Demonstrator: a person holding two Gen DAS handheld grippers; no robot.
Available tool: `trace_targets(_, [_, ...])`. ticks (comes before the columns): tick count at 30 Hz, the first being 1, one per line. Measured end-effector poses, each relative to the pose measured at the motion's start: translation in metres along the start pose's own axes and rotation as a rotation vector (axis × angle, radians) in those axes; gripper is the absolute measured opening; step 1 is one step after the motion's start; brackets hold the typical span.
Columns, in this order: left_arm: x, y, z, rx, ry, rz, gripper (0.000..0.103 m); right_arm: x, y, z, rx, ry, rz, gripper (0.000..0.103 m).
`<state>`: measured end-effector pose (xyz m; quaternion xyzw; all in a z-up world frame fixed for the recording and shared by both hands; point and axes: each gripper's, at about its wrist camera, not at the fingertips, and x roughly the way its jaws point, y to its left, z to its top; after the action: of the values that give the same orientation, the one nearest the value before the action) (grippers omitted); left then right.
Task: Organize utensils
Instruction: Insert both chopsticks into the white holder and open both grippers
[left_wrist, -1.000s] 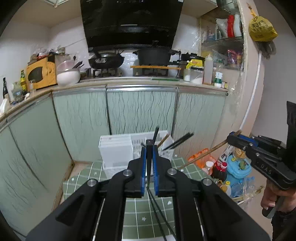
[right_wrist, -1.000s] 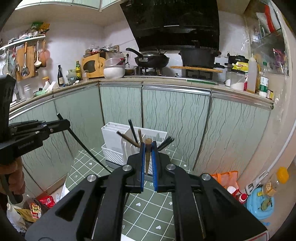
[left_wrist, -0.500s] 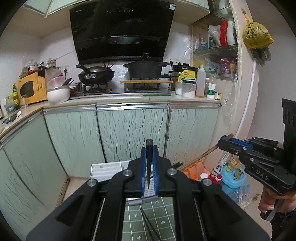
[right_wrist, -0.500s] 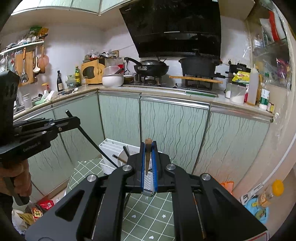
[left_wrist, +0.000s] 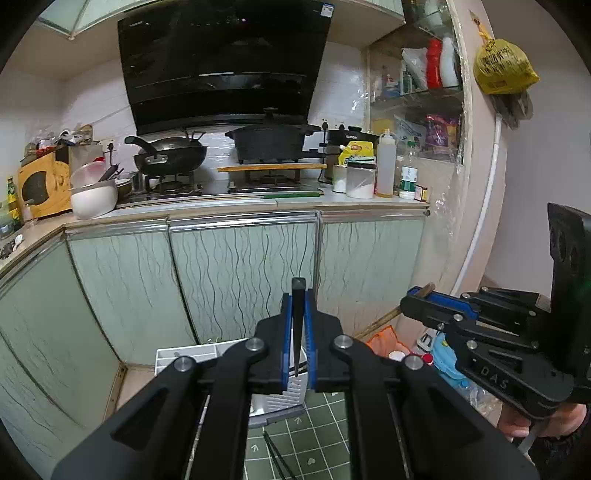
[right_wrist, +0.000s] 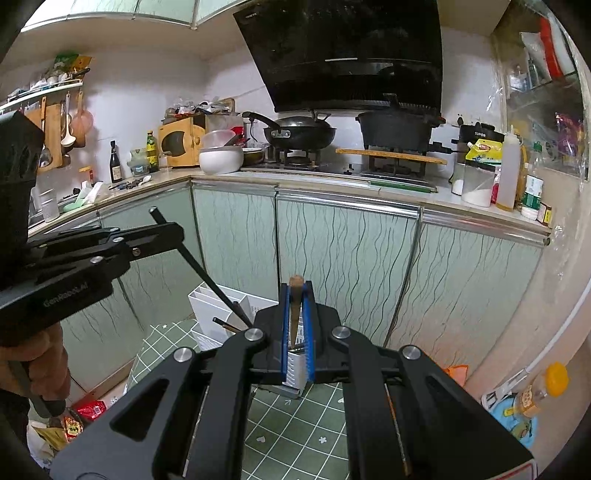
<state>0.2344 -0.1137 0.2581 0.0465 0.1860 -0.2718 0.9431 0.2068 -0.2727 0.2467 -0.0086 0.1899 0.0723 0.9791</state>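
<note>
Both tools rose: left tool (left_wrist: 297, 325) grips black chopstick (left_wrist: 297, 314), right tool (right_wrist: 296, 325) wooden chopstick (right_wrist: 294, 310), above white holder (right_wrist: 221, 306).

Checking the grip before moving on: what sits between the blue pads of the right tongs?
A brown wooden chopstick is clamped between the pads of the right tongs, seen in the right wrist view.

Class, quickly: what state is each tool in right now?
Left tool: closed on a thin black chopstick.
Right tool: closed on a brown wooden chopstick.
</note>
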Motion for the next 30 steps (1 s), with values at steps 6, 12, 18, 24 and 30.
trace_targets(6, [0.018, -0.004, 0.004, 0.014, 0.009, 0.005, 0.008, 0.006, -0.009, 0.003, 0.012, -0.003, 0.002, 0.006])
trace_targets(12, [0.031, 0.003, 0.007, 0.012, 0.015, 0.020, 0.008, 0.019, -0.014, 0.005, 0.016, -0.001, 0.006, 0.006])
trace_targets(18, [0.042, 0.017, 0.004, 0.004, 0.021, 0.036, 0.008, 0.043, -0.011, 0.002, 0.013, 0.018, 0.026, 0.006])
trace_targets(24, [0.061, 0.031, -0.005, -0.006, 0.044, 0.046, 0.008, 0.069, -0.010, -0.005, 0.015, 0.043, 0.036, 0.006])
trace_targets(30, [0.087, 0.041, -0.024, -0.017, 0.085, 0.038, 0.008, 0.100, -0.013, -0.017, 0.025, 0.077, 0.040, 0.006])
